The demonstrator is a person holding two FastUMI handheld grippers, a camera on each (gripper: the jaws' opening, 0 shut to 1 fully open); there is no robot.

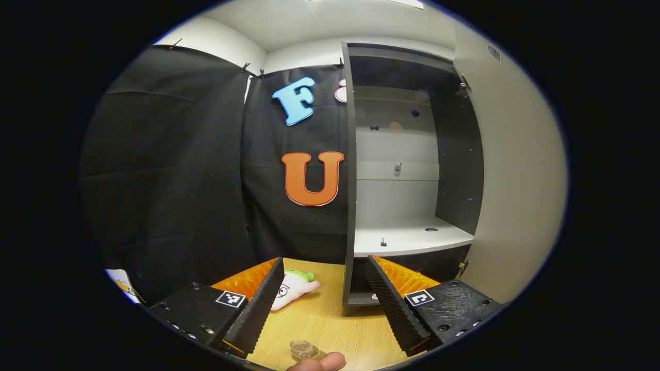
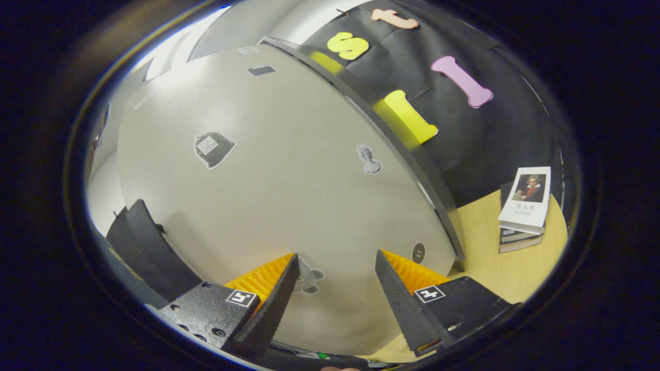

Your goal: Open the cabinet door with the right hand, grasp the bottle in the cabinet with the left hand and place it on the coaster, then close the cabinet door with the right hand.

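Bottle top (image 1: 304,349) sits low at the edge of the left gripper view, on the table (image 1: 330,319), between and below the left tongs (image 1: 325,304), which are apart and empty. Cabinet (image 1: 407,206) ahead with its door (image 1: 515,170) swung open. Plush toy (image 1: 294,288) lies just left of the cabinet. Right tongs (image 2: 335,304) apart, empty, facing the door's stickered outer face (image 2: 289,170); books (image 2: 523,211) stacked on the table.

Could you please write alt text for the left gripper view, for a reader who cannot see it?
An open cabinet stands on a wooden table, its door swung out to the right and its pale shelf bare. The left gripper is open in front of it. A pink and green plush toy lies on the table, and a clear bottle top shows at the bottom edge.
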